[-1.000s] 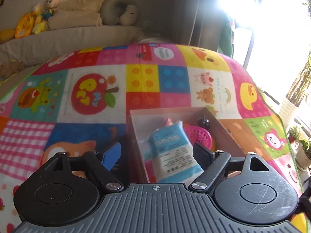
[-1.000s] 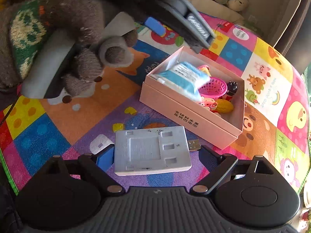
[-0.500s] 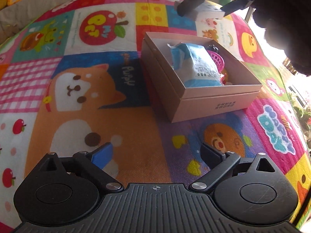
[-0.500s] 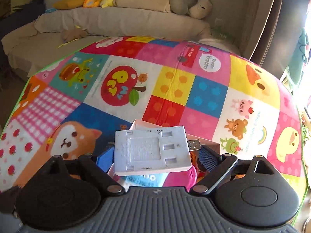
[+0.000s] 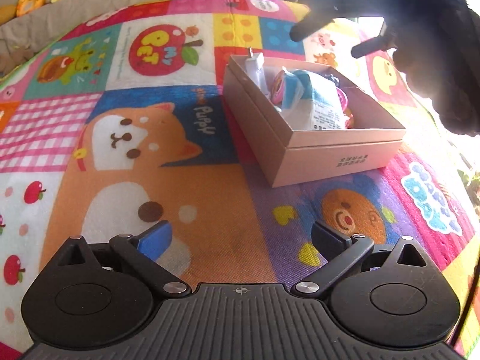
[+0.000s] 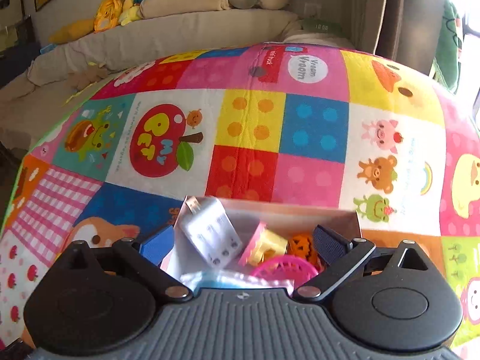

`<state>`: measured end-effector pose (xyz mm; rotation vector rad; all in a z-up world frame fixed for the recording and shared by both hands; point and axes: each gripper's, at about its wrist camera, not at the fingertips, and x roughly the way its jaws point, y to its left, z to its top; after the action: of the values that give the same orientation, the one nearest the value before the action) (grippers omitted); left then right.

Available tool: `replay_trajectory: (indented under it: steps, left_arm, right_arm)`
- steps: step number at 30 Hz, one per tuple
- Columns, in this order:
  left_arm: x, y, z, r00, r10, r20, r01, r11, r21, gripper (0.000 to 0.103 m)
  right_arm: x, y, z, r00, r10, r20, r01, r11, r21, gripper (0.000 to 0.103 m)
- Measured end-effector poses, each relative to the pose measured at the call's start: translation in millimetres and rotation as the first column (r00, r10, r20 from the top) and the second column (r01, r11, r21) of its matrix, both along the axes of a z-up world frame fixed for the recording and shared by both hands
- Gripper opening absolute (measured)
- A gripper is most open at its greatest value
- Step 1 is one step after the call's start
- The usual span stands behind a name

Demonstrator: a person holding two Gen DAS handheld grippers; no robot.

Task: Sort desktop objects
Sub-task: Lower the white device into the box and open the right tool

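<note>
An open pink cardboard box (image 5: 339,159) lies on the colourful play mat. Inside are a blue-white packet (image 5: 325,106), a pink basket (image 6: 285,267), small toys and a white charger (image 5: 255,66) that leans tilted in the far left corner. My left gripper (image 5: 240,234) hovers over the mat in front of the box, its jaws opening with nothing between them. My right gripper (image 6: 243,237) hangs above the box, its jaws opening. The blurred charger (image 6: 210,234) lies loose below them, touched by neither pad. In the left wrist view, the right gripper (image 5: 327,40) shows as dark fingers spread over the box.
The play mat (image 5: 150,156) spreads wide around the box. A beige sofa (image 6: 180,30) with plush toys and cushions runs along the back. Glaring window light comes from the right. A person's dark sleeve (image 5: 435,60) reaches in from the upper right.
The right gripper swung over the box and let go of the white charger, which dropped into the box corner. The left gripper drew back from the box, sank towards the mat and opened wider.
</note>
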<state>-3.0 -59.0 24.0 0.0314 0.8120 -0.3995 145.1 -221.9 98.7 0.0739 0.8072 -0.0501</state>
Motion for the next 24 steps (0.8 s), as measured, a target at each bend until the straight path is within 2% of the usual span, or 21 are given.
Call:
replay_trajectory:
  steps: [2, 6, 8, 10, 13, 16, 20, 24]
  left_arm:
    - [-11, -7, -1, 0.999, -0.016, 0.045, 0.014, 1.000, 0.026, 0.103]
    - [-35, -18, -9, 0.991, -0.029, 0.129, 0.017, 0.996, 0.090, 0.103]
    - [-38, -21, -15, 0.992, 0.008, 0.125, -0.022, 0.994, 0.109, 0.103]
    - [-39, -17, -20, 0.993, 0.067, 0.101, -0.076, 0.993, 0.094, 0.103]
    - [-38, -13, -24, 0.987, 0.134, 0.087, -0.141, 0.987, 0.080, 0.103]
    - [-34, -12, -20, 0.989, 0.134, 0.058, -0.137, 0.989, 0.062, 0.103]
    - [-27, -16, 0, 0.995, 0.089, 0.055, -0.090, 0.996, 0.026, 0.103]
    - [-28, -19, 18, 0.994, 0.054, 0.095, -0.057, 0.998, 0.025, 0.103]
  right_arm:
    - [-35, -6, 3, 1.000, -0.006, 0.003, 0.006, 1.000, 0.025, 0.103]
    - [-115, -5, -9, 1.000, 0.031, 0.000, -0.031, 0.999, -0.040, 0.103]
    - [-146, -1, -24, 0.998, 0.052, -0.027, -0.053, 0.997, -0.052, 0.103]
    - [-173, 3, -47, 0.997, 0.052, -0.064, -0.055, 0.997, -0.049, 0.103]
    - [-200, 3, -78, 0.998, -0.001, -0.070, -0.002, 0.999, -0.039, 0.103]
    - [-204, -1, -82, 0.998, -0.032, -0.044, 0.032, 0.999, 0.004, 0.103]
    - [-185, 4, -36, 0.993, 0.046, 0.110, -0.043, 0.999, -0.028, 0.103]
    - [-118, 3, -1, 0.991, 0.066, 0.118, -0.069, 0.997, 0.022, 0.103]
